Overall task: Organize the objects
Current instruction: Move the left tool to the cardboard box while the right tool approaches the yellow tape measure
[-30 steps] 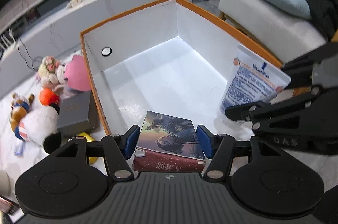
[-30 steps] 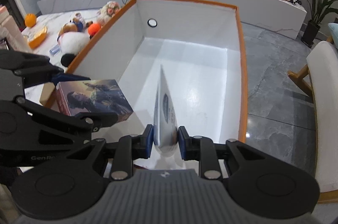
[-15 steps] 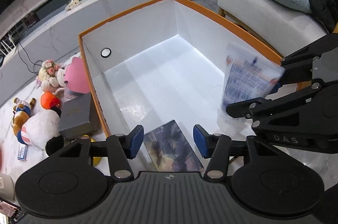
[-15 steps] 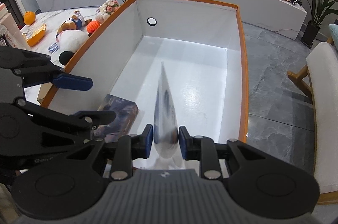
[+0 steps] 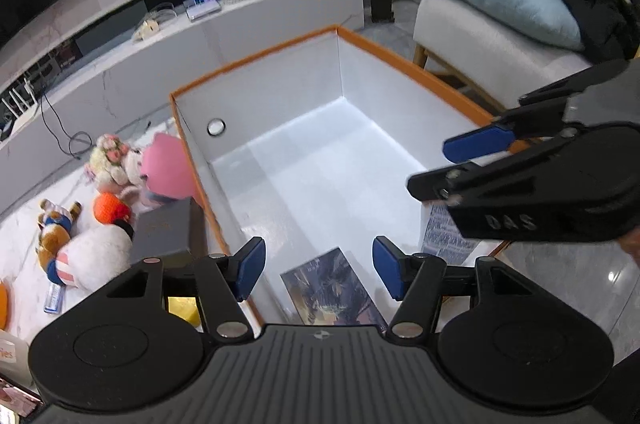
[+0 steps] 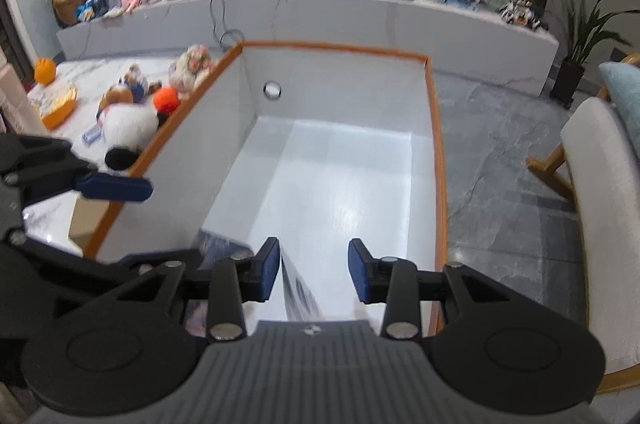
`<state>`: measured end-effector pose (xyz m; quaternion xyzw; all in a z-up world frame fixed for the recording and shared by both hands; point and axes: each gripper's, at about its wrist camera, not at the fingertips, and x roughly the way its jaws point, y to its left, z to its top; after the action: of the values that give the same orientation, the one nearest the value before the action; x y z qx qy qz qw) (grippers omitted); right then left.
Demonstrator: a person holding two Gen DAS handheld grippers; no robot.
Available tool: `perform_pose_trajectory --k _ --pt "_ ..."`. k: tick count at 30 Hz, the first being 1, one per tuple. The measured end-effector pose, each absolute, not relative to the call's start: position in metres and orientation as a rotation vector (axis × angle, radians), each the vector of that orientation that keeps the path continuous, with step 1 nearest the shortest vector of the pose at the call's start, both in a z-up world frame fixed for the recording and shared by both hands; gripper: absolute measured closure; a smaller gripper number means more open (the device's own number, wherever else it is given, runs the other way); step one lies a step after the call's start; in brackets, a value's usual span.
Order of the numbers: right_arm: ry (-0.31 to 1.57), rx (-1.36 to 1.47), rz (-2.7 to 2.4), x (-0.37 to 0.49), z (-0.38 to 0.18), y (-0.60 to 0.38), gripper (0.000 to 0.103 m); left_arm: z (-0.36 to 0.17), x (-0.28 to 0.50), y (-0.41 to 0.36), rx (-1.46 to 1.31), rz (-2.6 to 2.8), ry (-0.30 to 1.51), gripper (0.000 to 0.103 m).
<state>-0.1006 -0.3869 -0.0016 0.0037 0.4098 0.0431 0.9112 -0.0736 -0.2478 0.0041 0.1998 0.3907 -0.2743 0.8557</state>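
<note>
Left gripper (image 5: pixel 319 268): jaws wide apart, empty, above the book (image 5: pixel 334 294).
Right gripper (image 6: pixel 313 271): spread wide, gripping nothing.
Book: flat on the box (image 5: pixel 408 64) floor, 6 o'clock.
Lotion pouch (image 5: pixel 448 238): against the box wall, 4 o'clock.

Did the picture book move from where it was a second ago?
Yes. The book left the left gripper and dropped onto the floor of the orange-rimmed box.

A large open box (image 5: pixel 404 62), white inside with an orange rim, holds two things at its near end. A flat book with a dark illustrated cover (image 5: pixel 332 294) lies on the floor. A white printed pouch (image 5: pixel 448 238) stands near the right wall.
</note>
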Motion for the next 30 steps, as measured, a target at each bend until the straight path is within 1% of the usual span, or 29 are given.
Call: perform_pose_trajectory --k 5,10,15,20,25,27,30 --pt "0.767 0.048 0.067 -0.095 0.019 -0.379 0.063 0.030 -0.075 -0.218 0.390 -0.570 0.753 0.028" --pt "0.723 0.066 0.091 -0.087 0.035 -0.360 0.063 0.048 -0.066 -0.170 0.317 -0.522 0.733 0.027" --pt "0.715 0.048 0.132 -0.076 0.043 -0.330 0.062 0.053 -0.058 -0.126 0.286 -0.469 0.732 0.025" --pt "0.722 0.021 0.168 -0.066 0.043 -0.301 0.062 0.042 -0.051 -0.097 0.294 -0.431 0.749 0.025" --pt "0.732 0.003 0.214 -0.057 0.044 -0.271 0.062 0.018 -0.048 -0.081 0.312 -0.442 0.770 0.024" --pt "0.745 -0.011 0.232 -0.052 0.041 -0.259 0.062 0.008 -0.048 -0.078 0.317 -0.479 0.762 0.019" --pt "0.770 -0.048 0.254 -0.045 0.035 -0.243 0.061 -0.009 -0.046 -0.078 0.362 -0.513 0.760 0.017"
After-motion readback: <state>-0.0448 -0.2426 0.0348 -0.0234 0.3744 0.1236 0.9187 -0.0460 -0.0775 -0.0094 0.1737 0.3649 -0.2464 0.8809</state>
